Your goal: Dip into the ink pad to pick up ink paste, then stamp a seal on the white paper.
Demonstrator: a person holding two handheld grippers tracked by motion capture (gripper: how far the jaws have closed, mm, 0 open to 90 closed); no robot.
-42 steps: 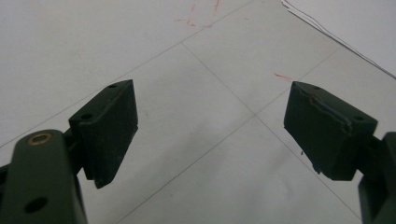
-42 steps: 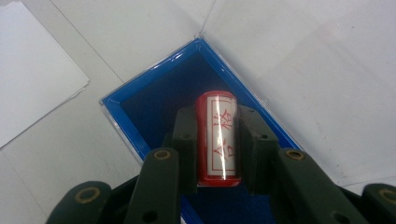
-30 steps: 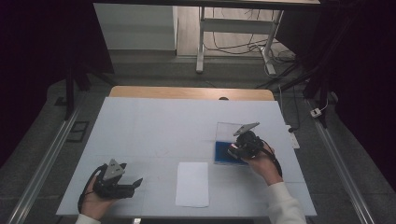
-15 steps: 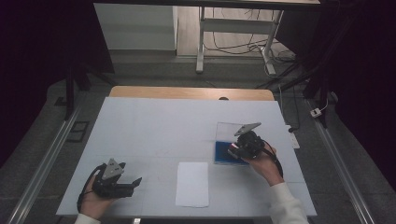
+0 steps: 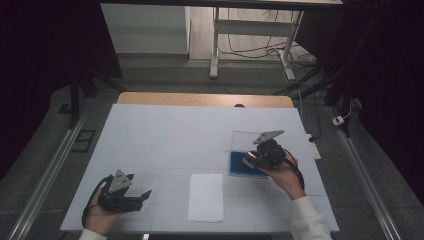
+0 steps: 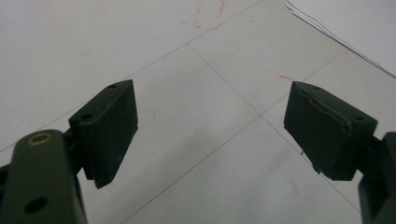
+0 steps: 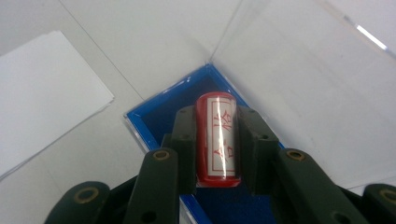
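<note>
Not much has moved in the last second: right gripper (image 7: 218, 154) still clamps the red stamp (image 7: 218, 137) over the blue box (image 5: 241, 164), left gripper (image 5: 142, 196) stays wide open on the table (image 5: 165, 135), so stamping the paper (image 5: 206, 197) probably comes next

Left gripper (image 5: 142, 196) slightly nearer the paper sheet (image 5: 206, 197).

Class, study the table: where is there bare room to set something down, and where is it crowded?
Bare: the far half of the table, and the stretch between the left tongs and the white paper sheet. Crowded: the right side, where the right tongs grip a red stamp over the open blue case.
</note>
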